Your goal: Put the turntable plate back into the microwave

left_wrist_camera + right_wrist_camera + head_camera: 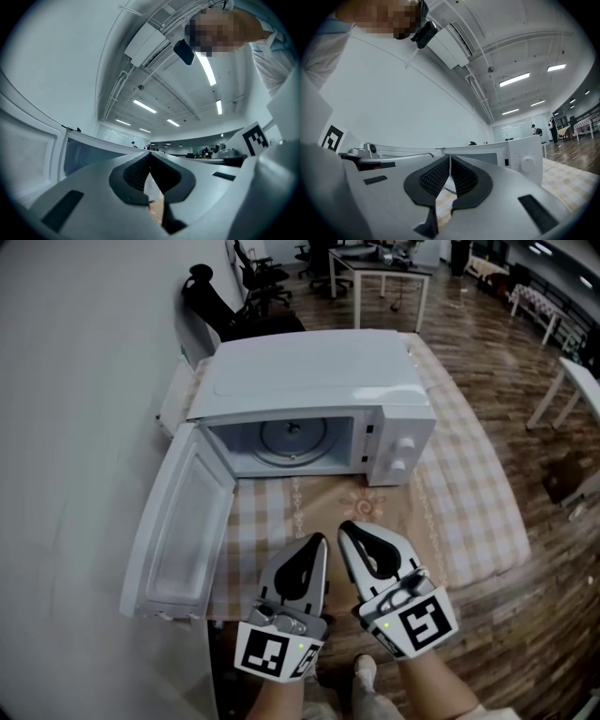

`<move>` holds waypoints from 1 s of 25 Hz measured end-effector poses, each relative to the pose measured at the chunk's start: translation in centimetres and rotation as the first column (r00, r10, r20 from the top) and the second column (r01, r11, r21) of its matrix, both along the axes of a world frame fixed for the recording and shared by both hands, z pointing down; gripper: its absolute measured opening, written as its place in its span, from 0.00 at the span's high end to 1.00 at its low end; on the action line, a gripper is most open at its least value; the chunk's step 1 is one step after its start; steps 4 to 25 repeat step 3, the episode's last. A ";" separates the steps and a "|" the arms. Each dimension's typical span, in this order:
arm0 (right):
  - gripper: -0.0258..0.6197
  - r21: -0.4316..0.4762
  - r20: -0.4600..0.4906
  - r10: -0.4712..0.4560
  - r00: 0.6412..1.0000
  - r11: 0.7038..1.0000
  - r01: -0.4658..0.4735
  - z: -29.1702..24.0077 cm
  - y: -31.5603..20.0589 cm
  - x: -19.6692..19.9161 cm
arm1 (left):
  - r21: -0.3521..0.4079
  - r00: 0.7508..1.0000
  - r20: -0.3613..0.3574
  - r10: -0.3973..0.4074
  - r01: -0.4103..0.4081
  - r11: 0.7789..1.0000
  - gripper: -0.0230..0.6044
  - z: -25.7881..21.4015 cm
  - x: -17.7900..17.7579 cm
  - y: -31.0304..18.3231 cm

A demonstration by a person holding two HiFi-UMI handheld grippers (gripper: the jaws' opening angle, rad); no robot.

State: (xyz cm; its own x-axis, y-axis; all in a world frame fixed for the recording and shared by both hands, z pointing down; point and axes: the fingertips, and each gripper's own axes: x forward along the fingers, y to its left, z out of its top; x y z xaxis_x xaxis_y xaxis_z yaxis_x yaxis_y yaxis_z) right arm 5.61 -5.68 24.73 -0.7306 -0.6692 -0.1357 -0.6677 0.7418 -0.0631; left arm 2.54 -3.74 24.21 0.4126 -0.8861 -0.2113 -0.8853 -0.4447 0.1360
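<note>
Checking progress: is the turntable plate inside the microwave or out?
Inside: the turntable plate lies flat in the microwave, its door open.

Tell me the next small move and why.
Probably bring the left tool across to the open door and start swinging it shut: the turntable plate already lies inside the microwave, the right tool is shut and empty like the left, and the door stands wide open.
</note>
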 end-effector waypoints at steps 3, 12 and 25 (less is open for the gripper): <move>0.90 0.006 0.001 -0.005 1.000 1.000 0.005 -0.9 -0.2 -0.1 | -0.014 1.000 -0.003 0.002 -0.002 1.000 0.96 -0.5 0.1 -0.4; 0.90 0.006 0.001 -0.005 1.000 1.000 0.005 -0.9 -0.2 -0.1 | -0.014 1.000 -0.003 0.002 -0.002 1.000 0.96 -0.5 0.1 -0.4; 0.90 0.006 0.001 -0.005 1.000 1.000 0.005 -0.9 -0.2 -0.1 | -0.014 1.000 -0.003 0.002 -0.002 1.000 0.96 -0.5 0.1 -0.4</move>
